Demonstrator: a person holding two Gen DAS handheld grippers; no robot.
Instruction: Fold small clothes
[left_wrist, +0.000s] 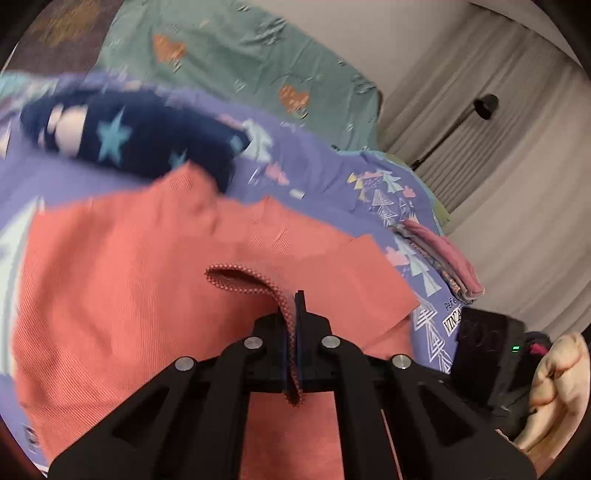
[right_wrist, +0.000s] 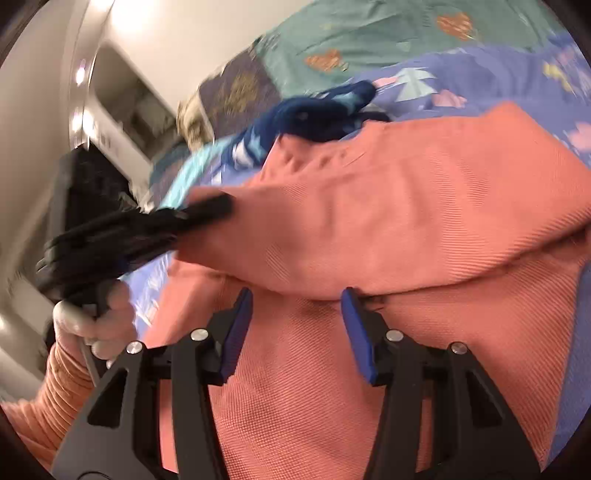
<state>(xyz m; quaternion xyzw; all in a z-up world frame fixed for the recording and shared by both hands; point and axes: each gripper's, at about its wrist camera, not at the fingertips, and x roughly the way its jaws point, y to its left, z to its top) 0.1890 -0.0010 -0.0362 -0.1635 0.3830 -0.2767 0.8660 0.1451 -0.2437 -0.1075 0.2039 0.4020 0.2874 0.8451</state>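
The coral garment (left_wrist: 122, 295) lies on the bed (left_wrist: 325, 177), partly folded over itself; it looks light, soft and limp, likely to sag wherever it is unsupported. The left tongs (left_wrist: 295, 306) pinch its stitched hem, a firm place to hold. The right tongs (right_wrist: 295, 314) stand spread at the folded edge, gripping nothing.

Home bedroom: patterned bedspread (left_wrist: 325, 177), curtains (left_wrist: 498, 147).

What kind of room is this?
Probably a bedroom. The clothes lie on a purple patterned bedspread with a green blanket behind it, and pale curtains hang beside a black floor lamp.
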